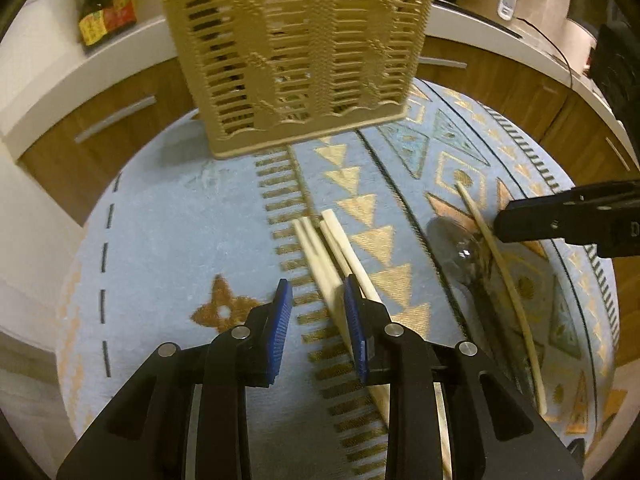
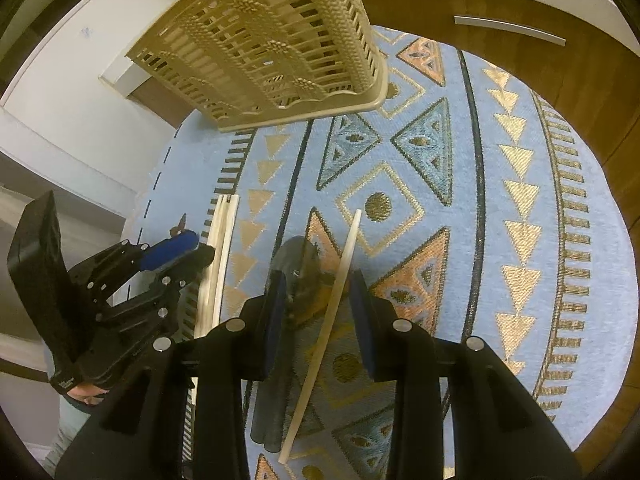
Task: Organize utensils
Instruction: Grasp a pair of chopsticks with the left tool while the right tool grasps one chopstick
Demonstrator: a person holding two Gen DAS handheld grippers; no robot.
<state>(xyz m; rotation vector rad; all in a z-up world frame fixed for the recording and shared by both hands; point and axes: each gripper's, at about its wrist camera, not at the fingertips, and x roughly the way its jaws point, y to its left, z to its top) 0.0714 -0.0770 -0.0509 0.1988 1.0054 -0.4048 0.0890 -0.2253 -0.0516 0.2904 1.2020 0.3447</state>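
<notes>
A beige slotted utensil basket (image 1: pixel 296 60) stands at the far side of the round table; it also shows in the right wrist view (image 2: pixel 276 48). Several pale chopsticks (image 1: pixel 324 256) lie bunched on the cloth, and my left gripper (image 1: pixel 316 300) is open with its right pad against them. They also show in the right wrist view (image 2: pixel 218 256). My right gripper (image 2: pixel 320 300) is open, low over a single chopstick (image 2: pixel 336 304) and a dark spoon (image 2: pixel 296 264). The spoon (image 1: pixel 460 248) and single chopstick (image 1: pixel 500 272) also show in the left wrist view.
A blue patterned cloth (image 2: pixel 500 200) covers the round table. Wooden cabinets with metal handles (image 1: pixel 116 118) and a white counter curve behind. Sauce bottles (image 1: pixel 104 4) stand on the counter at the left. The right gripper's body (image 1: pixel 572 216) shows at the right edge.
</notes>
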